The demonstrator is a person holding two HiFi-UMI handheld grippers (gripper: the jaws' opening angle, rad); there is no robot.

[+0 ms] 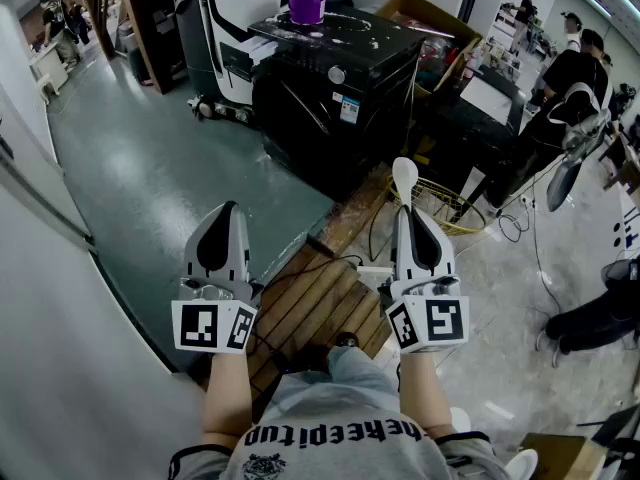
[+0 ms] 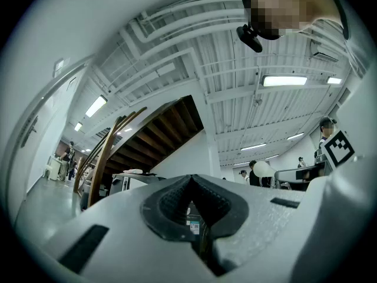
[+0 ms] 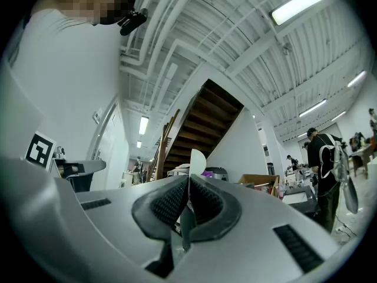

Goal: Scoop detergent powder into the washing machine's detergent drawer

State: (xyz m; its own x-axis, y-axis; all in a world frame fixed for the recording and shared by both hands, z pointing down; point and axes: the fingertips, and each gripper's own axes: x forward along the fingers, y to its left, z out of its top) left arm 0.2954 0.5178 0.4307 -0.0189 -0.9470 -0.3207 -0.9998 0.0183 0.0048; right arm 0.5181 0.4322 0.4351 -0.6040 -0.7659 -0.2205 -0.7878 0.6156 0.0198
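Scoop (image 1: 404, 176): a white one, its handle pinched between the closed jaws of the right tongs (image 1: 411, 214), with the rounded bowl sticking out past the tips. The right gripper view shows the same: the two dark pads of the right tongs (image 3: 188, 184) are pressed flat on the thin handle, and the scoop (image 3: 196, 160) stands upright above them. No powder can be made out in the bowl.

The left tongs (image 1: 228, 210) are held level beside the right pair and well apart from it. Their jaws are drawn together at the tips with nothing between them. In the left gripper view the pads of the left tongs (image 2: 191, 183) meet at the front and only a narrow slit is open behind them.

Both pairs are held in the air above a slatted wooden pallet (image 1: 312, 306) on the floor (image 1: 150, 168). They point toward a black washing machine (image 1: 335, 83) that stands well ahead of them on the floor. White smears lie across the machine's top, and a purple container (image 1: 306, 2) sits near its far edge. A drawer cannot be made out from here. A yellow wire basket (image 1: 449, 206) lies on the floor just right of the scoop, and a cardboard box (image 1: 432, 13) is behind the machine.
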